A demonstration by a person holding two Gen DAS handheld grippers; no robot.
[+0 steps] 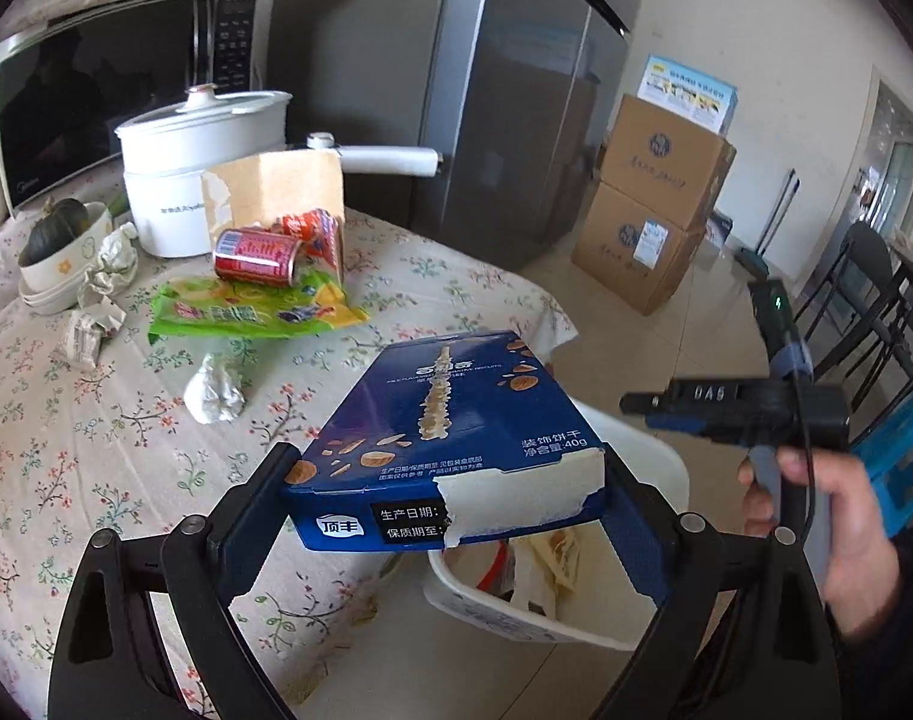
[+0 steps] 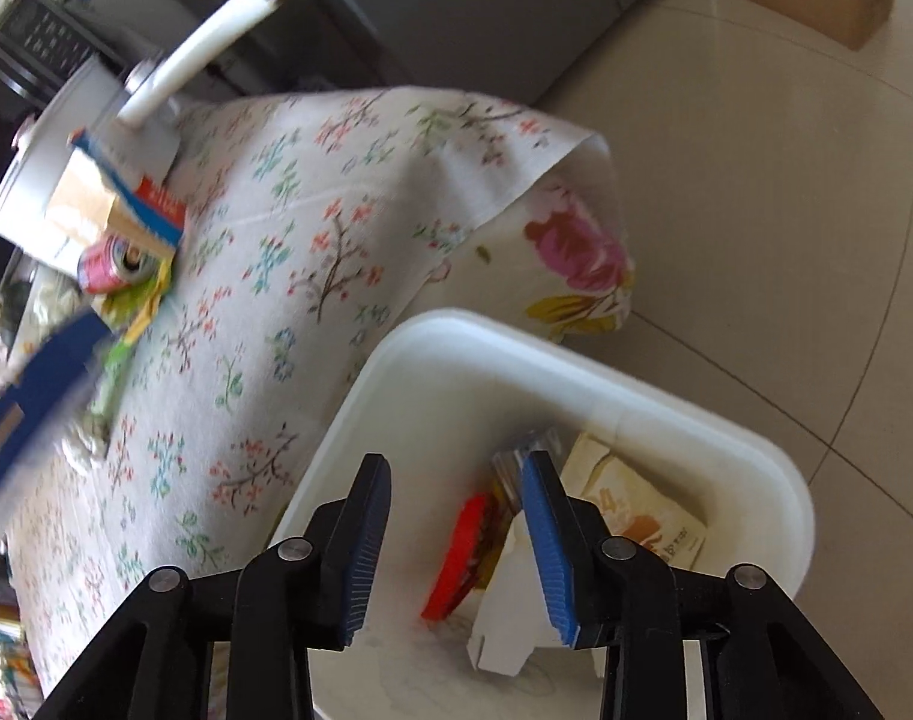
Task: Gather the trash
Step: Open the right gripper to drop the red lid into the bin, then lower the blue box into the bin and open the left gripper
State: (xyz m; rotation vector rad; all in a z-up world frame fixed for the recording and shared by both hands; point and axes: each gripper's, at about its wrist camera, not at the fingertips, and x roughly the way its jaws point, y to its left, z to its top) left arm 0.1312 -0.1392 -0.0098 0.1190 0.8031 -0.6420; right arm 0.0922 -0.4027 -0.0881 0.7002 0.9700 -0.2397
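Note:
My left gripper (image 1: pixel 450 498) is shut on a blue biscuit box (image 1: pixel 450 414) with a torn end. It holds the box level over the table edge, partly above the white trash bin (image 1: pixel 660 462). The box shows blurred at the left of the right wrist view (image 2: pixel 30 402). My right gripper (image 2: pixel 456 510) is open and empty, above the white bin (image 2: pixel 576 372), which holds wrappers and paper. On the table lie two red cans (image 1: pixel 258 255), a green wrapper (image 1: pixel 246 312) and crumpled paper (image 1: pixel 213 393).
A floral-clothed table (image 1: pixel 96 438) carries a white electric pot (image 1: pixel 198 168), a microwave (image 1: pixel 108 90), a torn cardboard box (image 1: pixel 276 186) and a bowl with a squash (image 1: pixel 60 252). A fridge (image 1: pixel 516 108), stacked cartons (image 1: pixel 654 204), chairs (image 1: pixel 876 288) and tiled floor lie beyond.

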